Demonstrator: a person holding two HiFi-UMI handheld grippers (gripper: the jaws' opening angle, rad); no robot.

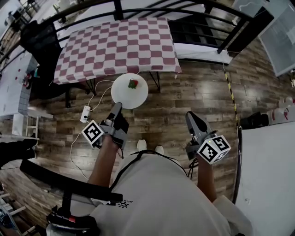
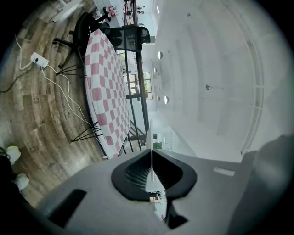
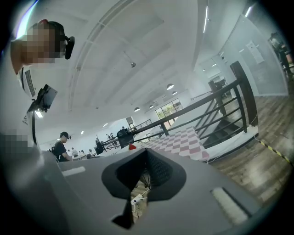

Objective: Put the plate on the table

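Note:
A round white plate [image 1: 123, 95] with a small red and green piece [image 1: 133, 84] on it hangs above the wooden floor, just short of the table with the red and white checked cloth [image 1: 117, 46]. My left gripper [image 1: 117, 108] is shut on the plate's near rim. In the left gripper view the plate [image 2: 152, 178] shows edge-on between the pads of my left gripper [image 2: 150, 160], and the checked table [image 2: 103, 87] lies ahead. My right gripper [image 1: 190, 116] is held apart at the right. Its jaws are shut and hold nothing [image 3: 146, 160].
A white power strip [image 1: 85, 114] with cables lies on the floor under the plate's left side. A black railing [image 1: 138, 7] runs behind the table, and a black chair [image 1: 39, 41] stands at its left. White tables flank me, one left [image 1: 11, 83] and one right [image 1: 267, 175].

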